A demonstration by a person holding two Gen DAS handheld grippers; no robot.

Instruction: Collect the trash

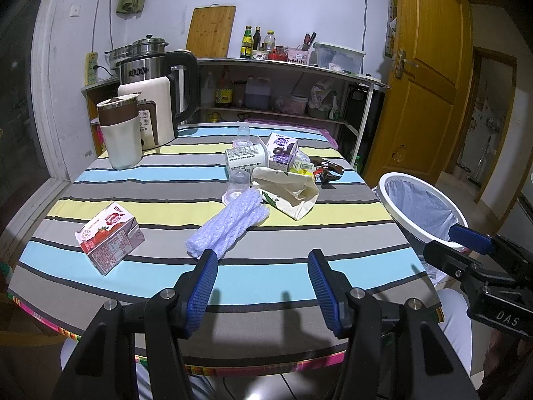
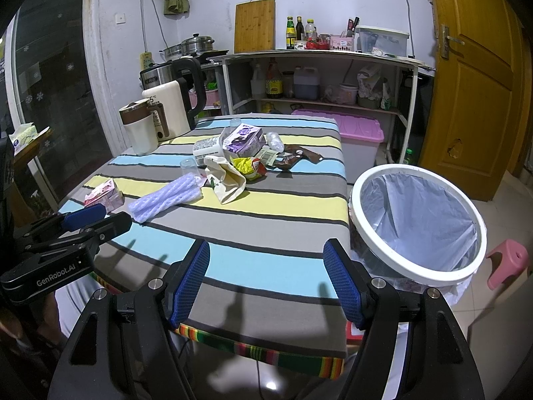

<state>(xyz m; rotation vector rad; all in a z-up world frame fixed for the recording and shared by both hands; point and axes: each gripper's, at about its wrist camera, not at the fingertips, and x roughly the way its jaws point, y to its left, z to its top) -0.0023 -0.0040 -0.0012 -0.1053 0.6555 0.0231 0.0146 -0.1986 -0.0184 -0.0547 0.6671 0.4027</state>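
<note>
Trash lies on a striped table (image 1: 233, 276): a pink milk carton (image 1: 110, 238) at the left, a lilac foam net (image 1: 230, 225) in the middle, a crumpled paper bag (image 1: 293, 191), a purple carton (image 1: 282, 151), a white carton (image 1: 246, 159), clear plastic cups (image 1: 237, 186) and wrappers (image 1: 328, 170). A white-rimmed bin (image 2: 418, 223) with a bag liner stands off the table's right side. My left gripper (image 1: 263, 286) is open and empty above the near edge, just short of the foam net. My right gripper (image 2: 266, 280) is open and empty over the near right corner, beside the bin.
A cream jug (image 1: 121, 131), a cream appliance and a steel kettle (image 1: 160, 76) stand at the table's far left. A shelf (image 1: 283, 100) with bottles is behind. A pink-lidded box (image 2: 349, 130) and pink stool (image 2: 506, 260) are on the floor. A yellow door (image 1: 423, 76) is right.
</note>
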